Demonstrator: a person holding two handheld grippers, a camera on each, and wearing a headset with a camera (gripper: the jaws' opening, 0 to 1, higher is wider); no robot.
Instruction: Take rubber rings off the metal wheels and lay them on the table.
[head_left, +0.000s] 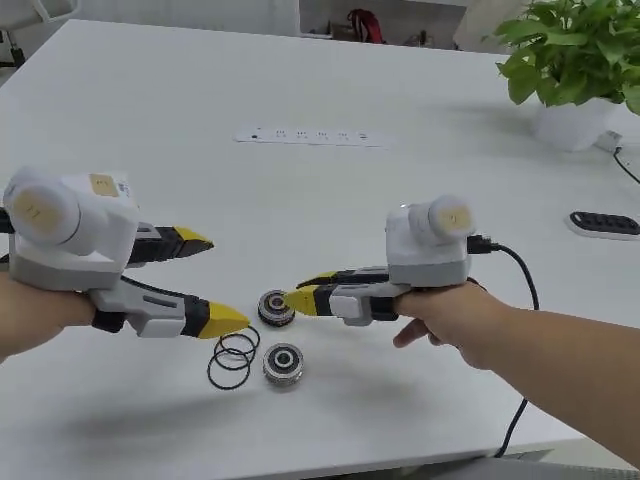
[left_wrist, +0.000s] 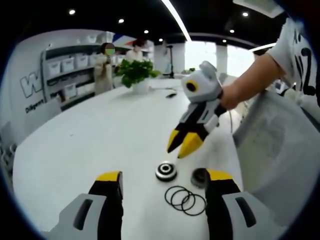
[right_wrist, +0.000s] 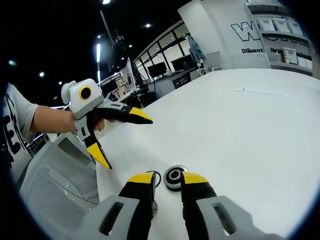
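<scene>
Two metal wheels (head_left: 277, 308) (head_left: 283, 363), three rubber rings (head_left: 233, 358); left gripper (head_left: 228, 280) jaws wide apart, right gripper (head_left: 296, 296) jaws narrowly apart.

White table (head_left: 200, 80) with wheels (head_left: 283, 363), rings (head_left: 232, 359)

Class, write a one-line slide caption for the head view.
Left gripper wide open, right gripper tips by one metal wheel, rubber rings lying loose on the table.

On the white table (head_left: 200, 90), a potted plant (head_left: 575, 50) and perhaps a power strip (head_left: 308, 136)
</scene>
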